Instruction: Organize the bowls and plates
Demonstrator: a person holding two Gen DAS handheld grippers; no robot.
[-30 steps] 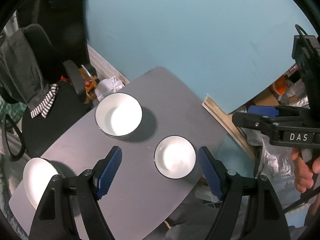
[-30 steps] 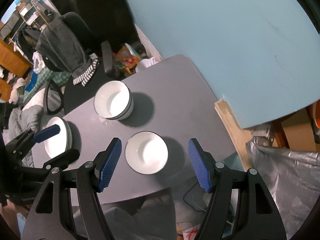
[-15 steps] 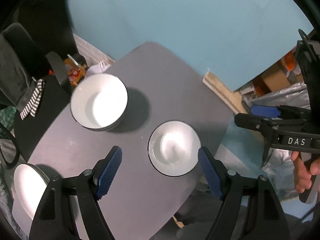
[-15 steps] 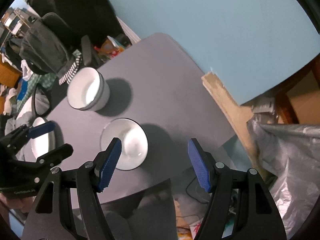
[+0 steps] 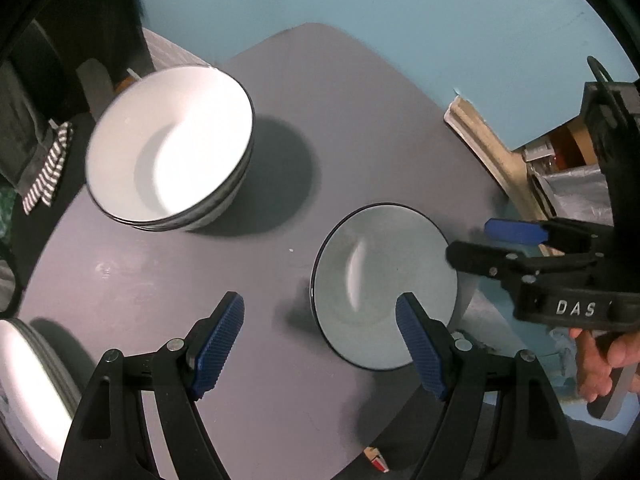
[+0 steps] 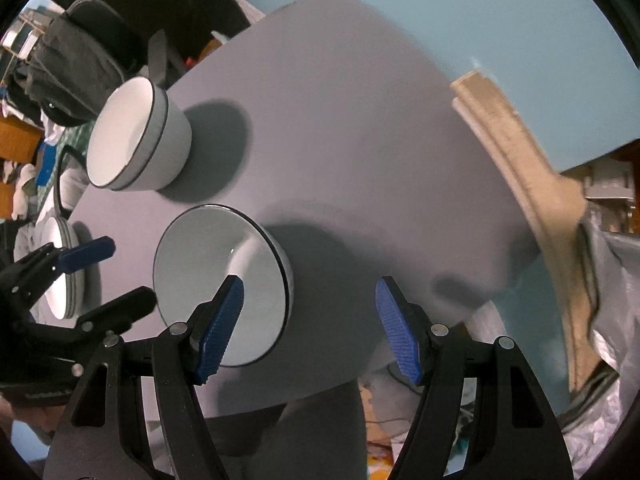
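On the grey round table (image 5: pixel 360 120) stands a single white bowl with a dark rim (image 5: pixel 380 280), also seen in the right wrist view (image 6: pixel 216 280). My left gripper (image 5: pixel 318 312) is open, and the bowl's left rim shows between its fingers. My right gripper (image 6: pixel 310 292) is open over the bowl's right rim. Neither gripper holds anything. A stack of like bowls (image 5: pixel 168 148) (image 6: pixel 136 136) sits further back on the left. A stack of white plates (image 5: pixel 28 392) (image 6: pixel 60 272) lies at the table's left edge. Each gripper shows in the other's view: right gripper (image 5: pixel 472 240), left gripper (image 6: pixel 128 272).
A chair with dark clothes and a striped cloth (image 5: pixel 44 172) stands past the table's left side. A wooden board (image 6: pixel 520 152) and a silver plastic sheet (image 6: pixel 608 320) lie off the right edge. A hand (image 5: pixel 600 360) holds the right gripper's handle. Bare tabletop (image 6: pixel 360 120) spans the far half.
Both grippers have sunk toward the table, so the bowls look larger. The single bowl now sits under the left gripper's right finger and the right gripper's left finger.
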